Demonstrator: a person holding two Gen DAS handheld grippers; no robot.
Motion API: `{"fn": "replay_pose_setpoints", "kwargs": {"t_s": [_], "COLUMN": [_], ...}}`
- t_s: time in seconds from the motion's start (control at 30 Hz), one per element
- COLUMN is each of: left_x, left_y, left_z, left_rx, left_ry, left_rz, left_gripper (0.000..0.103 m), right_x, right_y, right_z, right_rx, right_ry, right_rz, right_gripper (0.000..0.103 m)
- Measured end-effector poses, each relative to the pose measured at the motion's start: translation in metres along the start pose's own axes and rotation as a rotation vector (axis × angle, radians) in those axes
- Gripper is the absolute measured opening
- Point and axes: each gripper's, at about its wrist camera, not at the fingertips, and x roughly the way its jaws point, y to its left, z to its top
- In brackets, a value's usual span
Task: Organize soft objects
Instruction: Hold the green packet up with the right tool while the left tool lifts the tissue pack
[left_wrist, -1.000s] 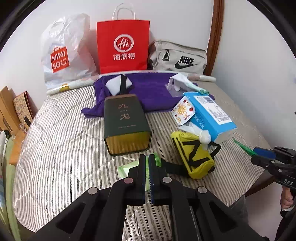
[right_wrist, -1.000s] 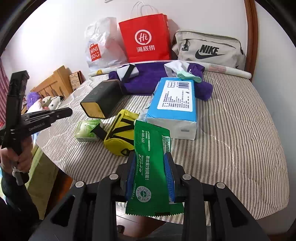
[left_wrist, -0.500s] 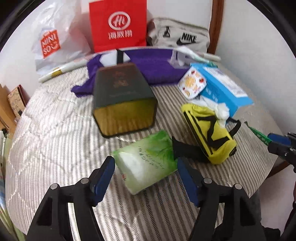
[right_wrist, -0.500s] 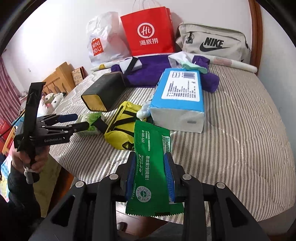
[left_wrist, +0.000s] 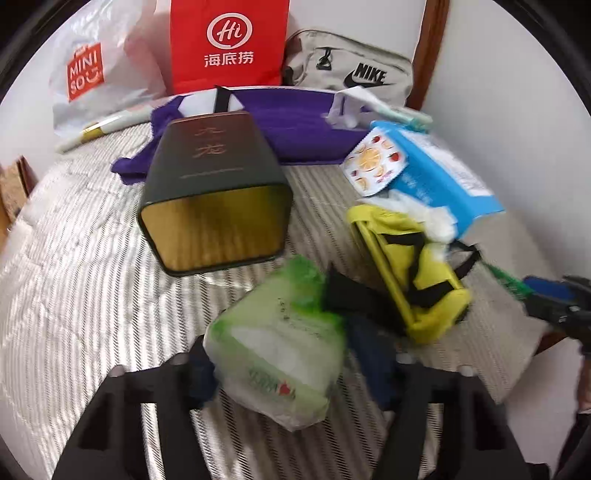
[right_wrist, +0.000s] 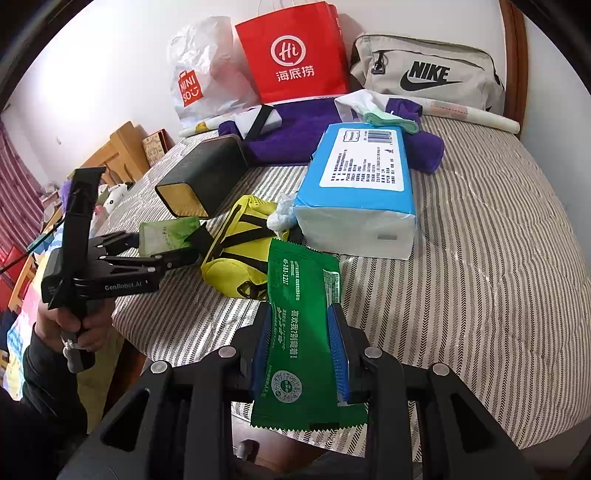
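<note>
Green tissue pack lying on the striped bed just in front of the dark tin (tipped on its side, gold end closed) and beside the yellow pouch, zipped, contents unseen. Behind, 3 bags against the wall: red paper bag, white plastic bag, grey Nike bag, nothing of their insides visible. Caught between the 2 blue pads of the left gripper, jaws just closing and now pressed on both its sides; right gripper clamped on a green sachet, off to the pack's right.
</note>
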Motion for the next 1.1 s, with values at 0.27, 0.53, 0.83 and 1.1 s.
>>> {"fn": "replay_pose_setpoints", "kwargs": {"t_s": [0.27,0.53,0.83,1.1], "left_x": [-0.019,-0.055,-0.079,-0.075], "left_y": [-0.005,0.006,0.001,0.013], "left_z": [-0.002,0.006,0.044,0.086], "left_rx": [0.03,-0.011,-0.012,-0.058], "left_ry": [-0.034,-0.097,-0.152,-0.154], "left_rz": [0.016,0.037,0.063,0.07], "left_gripper": [0.029,0.029,0.029,0.029], "right_x": [-0.009,-0.026,-0.049,-0.048], "right_y": [0.002,0.008,0.01,0.001], "right_z": [0.0,0.007,0.04,0.092], "right_rx": [-0.003,-0.019,-0.061,-0.085], "right_ry": [-0.018,-0.063,-0.141,-0.203], "right_rz": [-0.004,0.006,-0.013,-0.064], "right_gripper": [0.03,0.03,0.03,0.03]}}
